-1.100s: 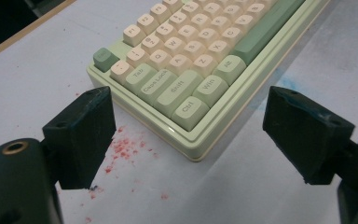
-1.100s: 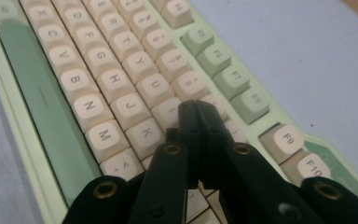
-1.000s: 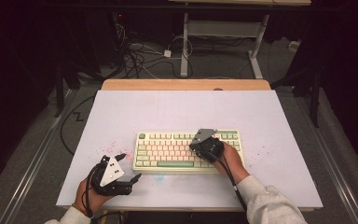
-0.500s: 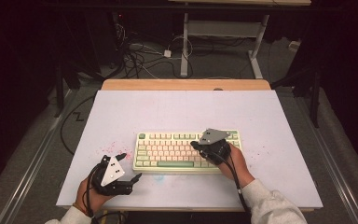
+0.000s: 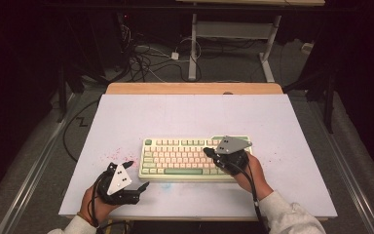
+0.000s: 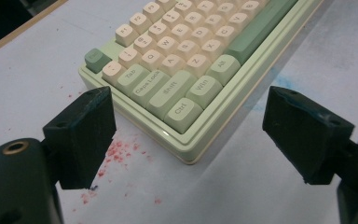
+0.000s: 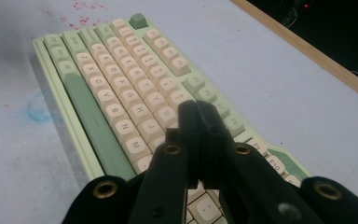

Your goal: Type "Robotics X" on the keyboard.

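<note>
A green-and-cream keyboard (image 5: 195,158) lay mid-table on the white tabletop (image 5: 185,117). The right gripper (image 5: 208,152) hovered over its right half, jaws pressed together on nothing. The left gripper (image 5: 135,175) rested near its left corner, jaws spread wide, empty.
</note>
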{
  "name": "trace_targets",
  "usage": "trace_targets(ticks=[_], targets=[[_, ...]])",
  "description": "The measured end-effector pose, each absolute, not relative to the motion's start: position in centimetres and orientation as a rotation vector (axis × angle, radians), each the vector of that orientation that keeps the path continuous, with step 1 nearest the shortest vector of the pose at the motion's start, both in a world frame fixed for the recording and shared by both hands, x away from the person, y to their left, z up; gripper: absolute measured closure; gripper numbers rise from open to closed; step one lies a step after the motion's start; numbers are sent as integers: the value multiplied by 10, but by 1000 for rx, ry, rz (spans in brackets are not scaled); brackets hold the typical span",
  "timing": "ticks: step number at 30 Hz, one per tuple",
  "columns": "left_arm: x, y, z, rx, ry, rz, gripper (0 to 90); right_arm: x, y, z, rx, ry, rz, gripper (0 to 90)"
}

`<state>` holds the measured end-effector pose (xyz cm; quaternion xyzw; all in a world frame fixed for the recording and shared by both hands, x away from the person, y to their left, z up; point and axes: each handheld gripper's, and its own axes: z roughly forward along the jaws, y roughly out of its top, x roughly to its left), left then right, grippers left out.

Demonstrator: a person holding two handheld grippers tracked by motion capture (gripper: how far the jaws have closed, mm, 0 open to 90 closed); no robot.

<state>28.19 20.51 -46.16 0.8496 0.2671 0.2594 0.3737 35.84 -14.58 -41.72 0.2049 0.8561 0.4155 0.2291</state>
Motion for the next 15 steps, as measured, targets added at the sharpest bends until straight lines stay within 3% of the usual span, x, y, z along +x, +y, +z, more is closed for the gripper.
trace_targets(ticks=[15], targets=[[282,203,-461,2164,689,652,177,336,-167,-411,555,2319,1179,886]])
